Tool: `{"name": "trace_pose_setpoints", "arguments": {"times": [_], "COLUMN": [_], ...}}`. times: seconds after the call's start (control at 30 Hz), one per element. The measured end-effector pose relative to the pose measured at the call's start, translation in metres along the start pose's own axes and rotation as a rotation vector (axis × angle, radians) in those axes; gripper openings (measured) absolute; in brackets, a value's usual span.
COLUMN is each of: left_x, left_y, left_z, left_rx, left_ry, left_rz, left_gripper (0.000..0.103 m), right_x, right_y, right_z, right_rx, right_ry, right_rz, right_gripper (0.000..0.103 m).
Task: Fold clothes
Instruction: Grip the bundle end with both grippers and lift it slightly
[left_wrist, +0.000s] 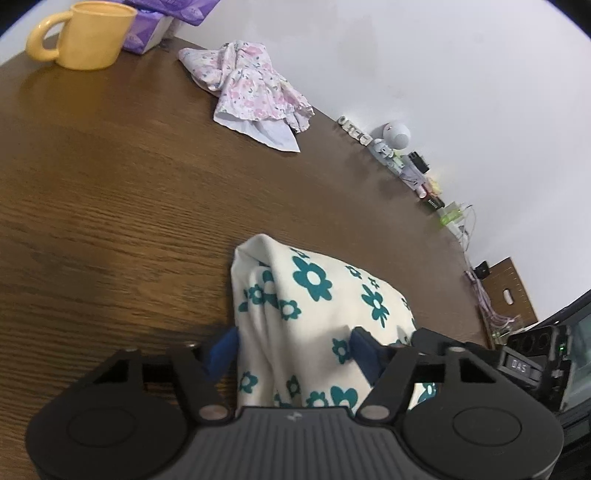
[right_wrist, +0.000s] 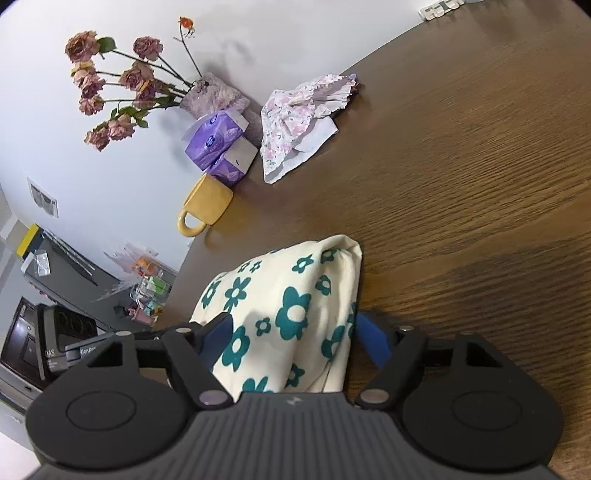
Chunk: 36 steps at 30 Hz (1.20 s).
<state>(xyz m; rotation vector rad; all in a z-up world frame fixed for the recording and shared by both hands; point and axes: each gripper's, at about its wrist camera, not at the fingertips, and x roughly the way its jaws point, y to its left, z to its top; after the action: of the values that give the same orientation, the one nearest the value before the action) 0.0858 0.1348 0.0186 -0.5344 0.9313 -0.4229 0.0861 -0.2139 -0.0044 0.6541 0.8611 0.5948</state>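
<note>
A cream garment with teal flowers (left_wrist: 314, 288) is bunched up in a mound over the brown table (left_wrist: 110, 221). My left gripper (left_wrist: 293, 347) is shut on one part of it, the cloth filling the gap between the blue pads (left_wrist: 223, 350). In the right wrist view the same garment (right_wrist: 295, 280) bulges between the fingers of my right gripper (right_wrist: 291, 339), which is shut on it too. A second garment, pink floral and crumpled (left_wrist: 251, 92), lies apart at the table's far edge by the wall; it also shows in the right wrist view (right_wrist: 295, 118).
A yellow mug (left_wrist: 88, 33) and purple tissue packs (right_wrist: 218, 144) stand near the wall, with a vase of dried roses (right_wrist: 210, 96) behind. Small figurines and cables (left_wrist: 406, 158) line the far table edge. Bare wood lies between the two garments.
</note>
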Motion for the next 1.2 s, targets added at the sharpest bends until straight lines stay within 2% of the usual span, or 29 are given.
{"name": "trace_pose_setpoints", "arguments": {"times": [0.23,0.37,0.5,0.6,0.8,0.93,1.1,1.2], "left_x": [0.0,0.0,0.0,0.0,0.001,0.0,-0.005,-0.008], "left_y": [0.005,0.005,0.004,0.002,-0.002,-0.008,-0.013,-0.019], "left_z": [-0.002,-0.005,-0.009,-0.01,-0.013,-0.017,-0.022,-0.025], "left_rx": [-0.012,-0.015,-0.01,0.005,0.046,0.073,0.081,0.093], "left_ry": [-0.016,-0.035,-0.049,-0.055,-0.065,-0.089,-0.119,-0.132], "left_rz": [-0.026,-0.026,-0.027,-0.02,-0.004,0.002,0.001,-0.005], "left_gripper": [0.059,0.056,0.053,0.05,0.045,0.038,0.033,0.032], "right_x": [0.004,0.004,0.004,0.005,0.005,0.005,0.001,-0.002], "right_y": [-0.005,-0.007,-0.008,-0.008,-0.008,-0.006,0.003,0.007], "right_z": [-0.001,-0.004,-0.005,-0.007,-0.01,-0.012,-0.014,-0.013], "right_rx": [0.02,0.032,0.032,0.031,0.011,0.014,-0.017,-0.031], "right_ry": [-0.012,-0.018,-0.029,-0.029,-0.043,-0.051,-0.074,-0.08], "right_rz": [0.036,0.034,0.03,0.03,0.028,0.021,0.003,-0.007], "right_gripper": [0.064,0.052,0.049,0.042,0.036,0.033,0.024,0.022]}}
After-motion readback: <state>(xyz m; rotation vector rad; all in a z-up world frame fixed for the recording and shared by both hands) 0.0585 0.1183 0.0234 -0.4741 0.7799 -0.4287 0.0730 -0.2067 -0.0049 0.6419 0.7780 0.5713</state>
